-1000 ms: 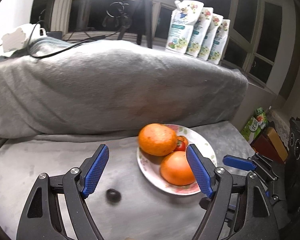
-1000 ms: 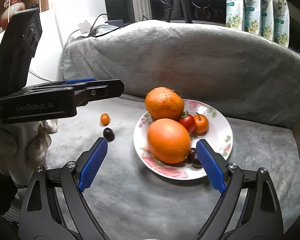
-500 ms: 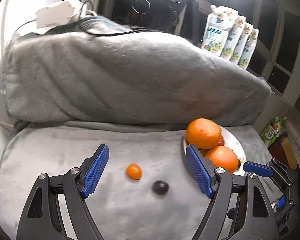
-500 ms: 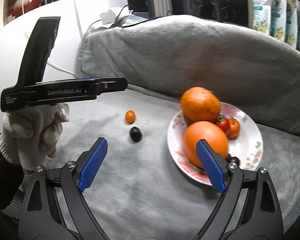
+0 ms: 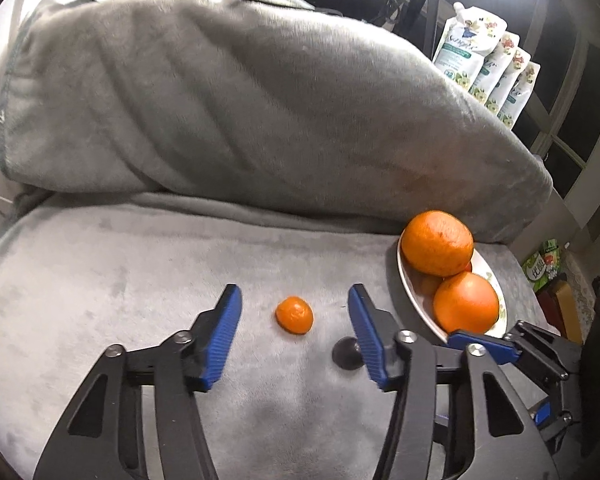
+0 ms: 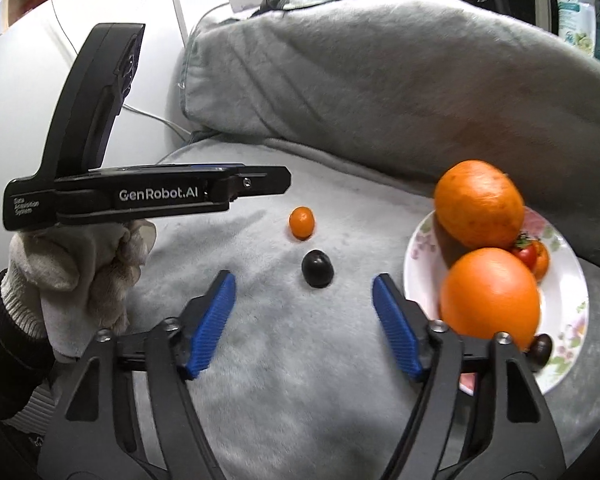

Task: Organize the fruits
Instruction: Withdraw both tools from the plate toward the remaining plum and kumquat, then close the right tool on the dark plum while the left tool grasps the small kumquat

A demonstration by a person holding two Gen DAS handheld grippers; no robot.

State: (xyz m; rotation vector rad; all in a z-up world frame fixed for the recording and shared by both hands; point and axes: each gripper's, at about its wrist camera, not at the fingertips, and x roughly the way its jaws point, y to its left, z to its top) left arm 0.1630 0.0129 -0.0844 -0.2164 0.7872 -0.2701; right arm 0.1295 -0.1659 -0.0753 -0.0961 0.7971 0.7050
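A small orange fruit (image 5: 295, 314) lies on the grey blanket, just ahead of and between the fingers of my open, empty left gripper (image 5: 295, 304). A small dark fruit (image 5: 344, 354) lies to its right, partly hidden by the right finger. In the right wrist view the orange fruit (image 6: 301, 222) and dark fruit (image 6: 317, 268) lie ahead of my open, empty right gripper (image 6: 304, 292). The flowered plate (image 6: 568, 264) to the right holds two big oranges (image 6: 478, 204), a small tomato (image 6: 526, 254) and a dark fruit (image 6: 540, 350). The left gripper's body (image 6: 148, 196) hovers left of the fruits.
A thick grey cushion (image 5: 260, 100) rises behind the flat blanket area. Pouches (image 5: 484, 64) stand on the windowsill behind it. Boxes (image 5: 552, 280) and dark equipment sit past the blanket's right edge. A white wall and cable are at the left.
Both grippers have swung left, away from the plate. The small orange fruit now sits between the left fingers; the dark fruit sits ahead of the right fingers. Both are nearer.
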